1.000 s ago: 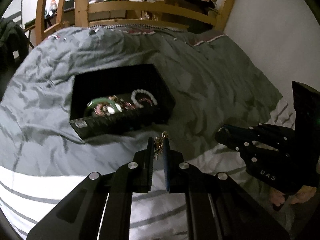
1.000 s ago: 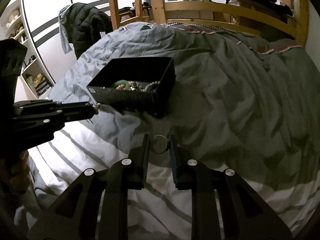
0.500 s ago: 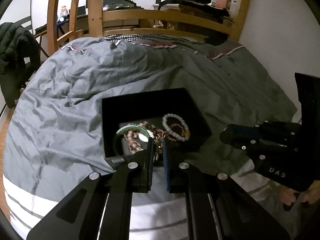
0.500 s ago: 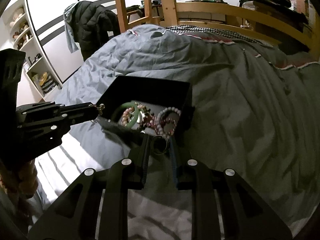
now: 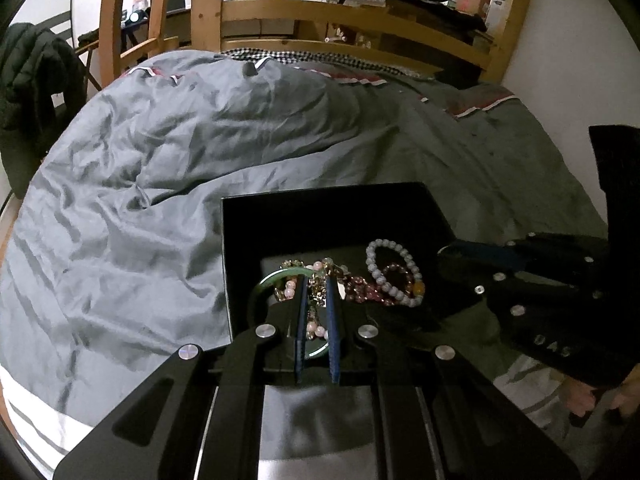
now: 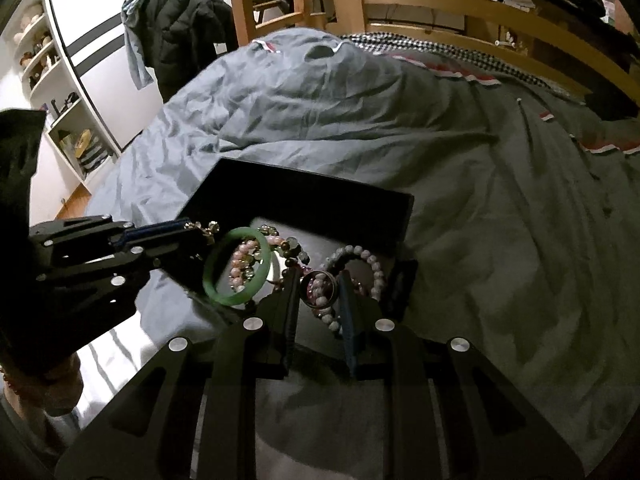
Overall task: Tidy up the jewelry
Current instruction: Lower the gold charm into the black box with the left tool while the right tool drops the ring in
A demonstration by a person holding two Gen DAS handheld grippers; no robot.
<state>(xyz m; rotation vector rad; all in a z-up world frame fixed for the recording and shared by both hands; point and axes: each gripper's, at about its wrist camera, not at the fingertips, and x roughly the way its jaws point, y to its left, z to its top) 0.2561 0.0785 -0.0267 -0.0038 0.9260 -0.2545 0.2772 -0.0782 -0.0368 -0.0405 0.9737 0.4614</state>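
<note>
Black jewelry box (image 6: 312,204) on our grey bed (image 6: 500,200), our left gripper (image 5: 317,300) jaws clamped on a gold trinket (image 6: 206,229), our right gripper (image 6: 320,286) jaws clamped on a ring (image 6: 319,289), both over the box.

From the left wrist view, the left gripper (image 5: 316,280) sits in front of the green bangle (image 5: 267,280), so only its arc to the left and a sliver between the fingers show. The small gold piece (image 5: 318,294) between the pads is too tangled with the beads behind it to make out its shape. The near wall of the black box (image 5: 320,208) is hidden behind the gripper body.

From the right wrist view, the right gripper (image 6: 320,284) covers the near part of the white bead bracelet (image 6: 360,258) (only its far loop shows). The shelf items (image 6: 30,56) at the left edge are blurred and cut off.
</note>
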